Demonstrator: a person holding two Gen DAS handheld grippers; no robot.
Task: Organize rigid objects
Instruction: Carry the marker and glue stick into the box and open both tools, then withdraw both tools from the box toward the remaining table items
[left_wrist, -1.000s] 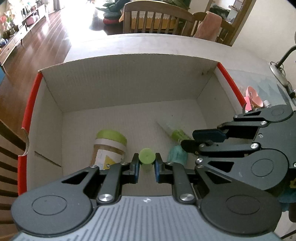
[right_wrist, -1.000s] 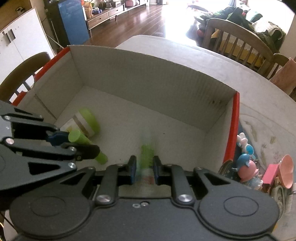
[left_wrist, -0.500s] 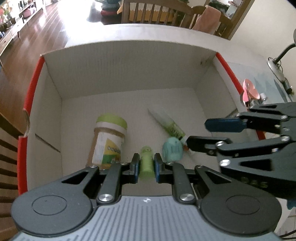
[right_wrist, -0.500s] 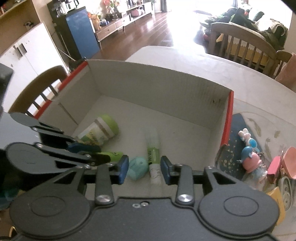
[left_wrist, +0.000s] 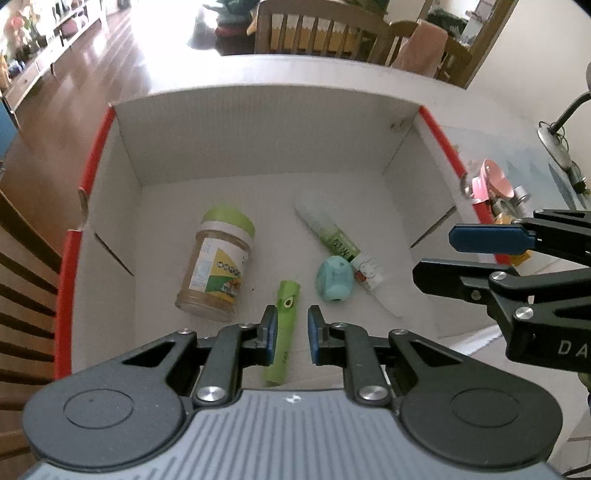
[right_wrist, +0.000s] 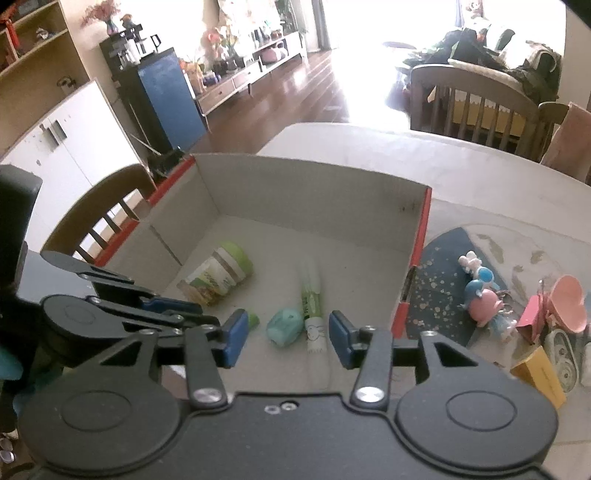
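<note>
green marker (left_wrist: 282, 325) w/ avocado print, lying flat in box (left_wrist: 258, 133)

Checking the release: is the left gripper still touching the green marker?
Apart. The left wrist view shows the left gripper open, with box floor visible between the green marker and the right-hand pad; the marker lies flat.

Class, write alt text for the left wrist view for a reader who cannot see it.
An open left claw hovers over a white box where a jar, green pen, teal sharpener and glue stick lie. The open right claw enters from the right.
</note>
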